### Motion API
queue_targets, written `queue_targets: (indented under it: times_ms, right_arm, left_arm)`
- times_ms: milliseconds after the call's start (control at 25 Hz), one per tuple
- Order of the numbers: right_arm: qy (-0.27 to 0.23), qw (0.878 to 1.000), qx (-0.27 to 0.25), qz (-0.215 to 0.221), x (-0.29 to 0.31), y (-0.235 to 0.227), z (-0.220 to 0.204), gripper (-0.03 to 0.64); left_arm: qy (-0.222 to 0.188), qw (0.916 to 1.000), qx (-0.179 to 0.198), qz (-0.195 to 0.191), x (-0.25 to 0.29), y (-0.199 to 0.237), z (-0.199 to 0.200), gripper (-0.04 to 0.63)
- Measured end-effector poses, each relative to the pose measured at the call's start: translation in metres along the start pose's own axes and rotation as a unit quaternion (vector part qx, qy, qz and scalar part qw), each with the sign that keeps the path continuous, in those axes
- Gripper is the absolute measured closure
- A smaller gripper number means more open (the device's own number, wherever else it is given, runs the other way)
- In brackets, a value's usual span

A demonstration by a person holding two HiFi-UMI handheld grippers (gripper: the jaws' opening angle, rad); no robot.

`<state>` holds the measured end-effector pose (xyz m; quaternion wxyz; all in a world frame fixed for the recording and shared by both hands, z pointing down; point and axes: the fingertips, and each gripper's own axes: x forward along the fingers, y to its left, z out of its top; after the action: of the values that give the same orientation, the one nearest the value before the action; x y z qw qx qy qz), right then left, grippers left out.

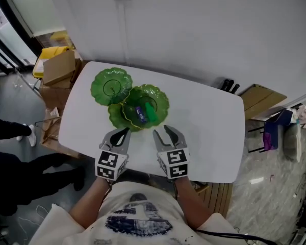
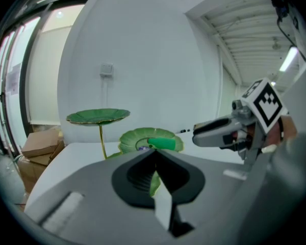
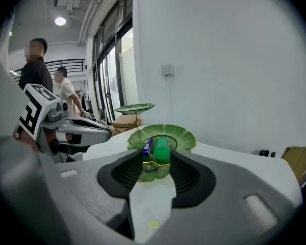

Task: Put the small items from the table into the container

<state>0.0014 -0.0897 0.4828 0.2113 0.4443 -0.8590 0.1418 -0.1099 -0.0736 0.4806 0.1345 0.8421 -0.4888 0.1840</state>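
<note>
A green leaf-shaped tiered dish stand (image 1: 112,87) sits at the back left of the white table (image 1: 209,131). Its middle plate (image 1: 158,97) holds a green tube-like item (image 1: 151,111) and a blue packet (image 1: 141,114). The same green item (image 3: 161,149) and packet (image 3: 147,147) lie straight ahead in the right gripper view. My left gripper (image 1: 121,133) hovers just in front of the stand, its tips meeting with nothing held (image 2: 154,153). Beside it my right gripper (image 1: 161,131) stands open and empty, the plate showing through its gap (image 3: 157,158).
Cardboard boxes (image 1: 58,68) are stacked off the table's left end, and flat brown boxes (image 1: 262,98) lean at the right. A person's legs (image 1: 10,131) stand at the left. Two people (image 3: 38,70) are by the windows. A white wall runs behind the table.
</note>
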Motion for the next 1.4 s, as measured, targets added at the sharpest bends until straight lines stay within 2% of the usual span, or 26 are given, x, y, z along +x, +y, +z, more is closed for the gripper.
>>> queue_targets:
  times_ms: [40,80,120,400,720,1400]
  right_arm:
    - [-0.002,1.0,0.003,-0.004,-0.004,-0.001,0.0,0.458]
    - [-0.004,1.0,0.005,-0.008,-0.008,-0.001,0.0,0.496]
    - [-0.006,1.0,0.008,-0.011,-0.011,-0.001,-0.001,0.508]
    - [-0.016,0.999,0.028,-0.042,-0.032,0.009,-0.006,0.537]
    - [-0.032,0.996,0.036,-0.076,-0.056,0.03,-0.008,0.605]
    - [-0.029,0.994,0.049,-0.096,-0.07,0.051,-0.021,0.617]
  left_arm:
    - [-0.003,1.0,0.001,-0.001,-0.001,-0.001,0.001,0.604]
    - [-0.005,1.0,0.003,-0.003,-0.002,-0.002,0.001,0.604]
    - [-0.007,1.0,0.004,-0.005,-0.002,-0.003,0.002,0.604]
    - [-0.011,0.9992,0.019,-0.032,-0.018,-0.013,0.001,0.604]
    - [-0.019,0.9982,0.025,-0.051,-0.045,-0.018,-0.007,0.604]
    - [-0.021,0.9979,0.018,-0.059,-0.066,-0.016,-0.017,0.604]
